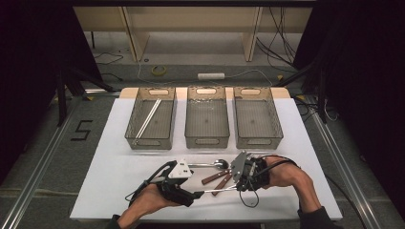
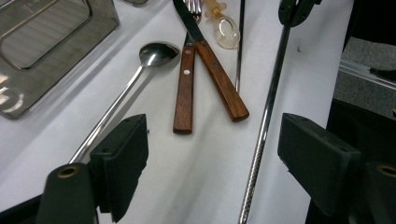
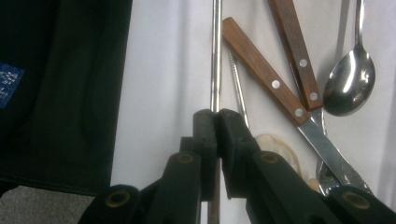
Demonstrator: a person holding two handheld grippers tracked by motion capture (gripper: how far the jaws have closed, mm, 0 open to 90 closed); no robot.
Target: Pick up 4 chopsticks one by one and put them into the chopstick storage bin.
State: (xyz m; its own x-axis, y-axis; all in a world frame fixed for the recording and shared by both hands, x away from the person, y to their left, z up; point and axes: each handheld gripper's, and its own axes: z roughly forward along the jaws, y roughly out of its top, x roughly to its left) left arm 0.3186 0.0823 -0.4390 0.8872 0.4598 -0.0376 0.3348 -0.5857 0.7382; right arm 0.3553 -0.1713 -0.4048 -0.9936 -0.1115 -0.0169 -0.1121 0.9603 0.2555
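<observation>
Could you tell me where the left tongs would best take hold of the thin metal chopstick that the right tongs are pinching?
Probably the textured lower end of the thin metal chopstick, coming from above. It runs between the open left tongs, clear of the wooden-handled knife. The right tongs clamp its far end, so it seems lifted off the white table, leaving room for the pads.

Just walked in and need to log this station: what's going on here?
A person is working through loose cutlery on a white table with tongs in each hand. The right tongs are shut on a thin metal chopstick. The left tongs stand open around its other end, not gripping it. A spoon and a wooden-handled knife and fork lie nearby. Three bins stand behind; the left bin holds chopsticks.
</observation>
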